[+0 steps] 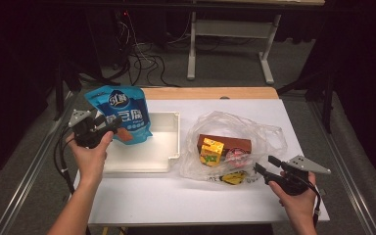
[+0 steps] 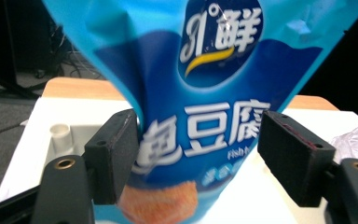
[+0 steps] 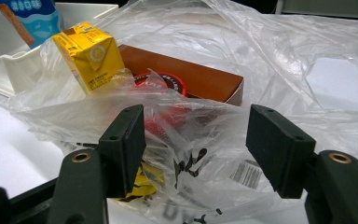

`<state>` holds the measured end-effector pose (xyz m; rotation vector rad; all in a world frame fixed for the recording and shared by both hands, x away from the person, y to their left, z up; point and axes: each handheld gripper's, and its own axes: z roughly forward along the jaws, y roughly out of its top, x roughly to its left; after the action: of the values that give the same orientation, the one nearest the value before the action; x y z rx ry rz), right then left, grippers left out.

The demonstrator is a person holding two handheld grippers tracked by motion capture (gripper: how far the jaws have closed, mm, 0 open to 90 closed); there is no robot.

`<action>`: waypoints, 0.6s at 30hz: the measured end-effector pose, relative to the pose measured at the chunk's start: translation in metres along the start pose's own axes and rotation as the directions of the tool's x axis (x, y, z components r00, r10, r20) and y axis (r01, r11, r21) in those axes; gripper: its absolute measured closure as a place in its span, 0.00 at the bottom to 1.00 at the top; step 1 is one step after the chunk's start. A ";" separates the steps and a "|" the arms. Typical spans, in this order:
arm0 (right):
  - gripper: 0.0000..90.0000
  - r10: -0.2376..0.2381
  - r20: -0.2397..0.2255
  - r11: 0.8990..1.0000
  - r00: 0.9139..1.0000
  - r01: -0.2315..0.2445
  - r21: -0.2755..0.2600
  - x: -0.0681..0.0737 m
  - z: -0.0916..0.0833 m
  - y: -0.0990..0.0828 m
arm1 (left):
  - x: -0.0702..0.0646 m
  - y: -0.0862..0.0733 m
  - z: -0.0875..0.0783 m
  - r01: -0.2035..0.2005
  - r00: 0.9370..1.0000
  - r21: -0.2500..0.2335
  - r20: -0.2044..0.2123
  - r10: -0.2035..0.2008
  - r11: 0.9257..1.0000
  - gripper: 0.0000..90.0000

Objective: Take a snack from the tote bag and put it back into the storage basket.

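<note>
The left gripper (image 1: 111, 126), jaws apart and unclenched, flanks the upright blue pouch (image 1: 122, 113) standing in the white tray (image 1: 169, 147), far from the right hand

My blue pouch (image 1: 122, 113) stands upright, leaning a little, in the left end of the white tray (image 1: 169, 142) near the desk's far left corner. It carries white lettering and an orange food picture low on its front. My clear bag (image 1: 254, 134) lies crumpled right of the tray, holding a yellow carton (image 1: 212, 151), a brown box (image 1: 232, 143) and a red-lidded cup (image 3: 161, 84).
</note>
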<state>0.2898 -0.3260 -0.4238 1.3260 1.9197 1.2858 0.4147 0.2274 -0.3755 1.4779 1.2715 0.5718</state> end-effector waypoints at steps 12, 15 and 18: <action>0.44 0.027 0.000 0.999 1.000 -0.027 -0.023 0.002 0.004 0.005 | -0.035 -0.022 -0.012 -0.042 0.999 0.008 0.012 0.042 0.999 0.35; 0.47 0.028 -0.001 0.999 1.000 -0.028 -0.035 0.005 0.007 0.010 | -0.045 -0.030 -0.012 -0.040 0.999 0.010 0.037 0.040 0.999 0.35; 0.52 0.022 0.009 0.999 1.000 -0.022 -0.036 0.009 0.012 0.013 | -0.056 -0.036 -0.013 -0.040 0.998 0.008 0.050 0.040 0.999 0.37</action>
<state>0.3012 -0.3120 -0.4166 1.3365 1.8717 1.3165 0.3713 0.1772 -0.3892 1.5190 1.2096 0.5530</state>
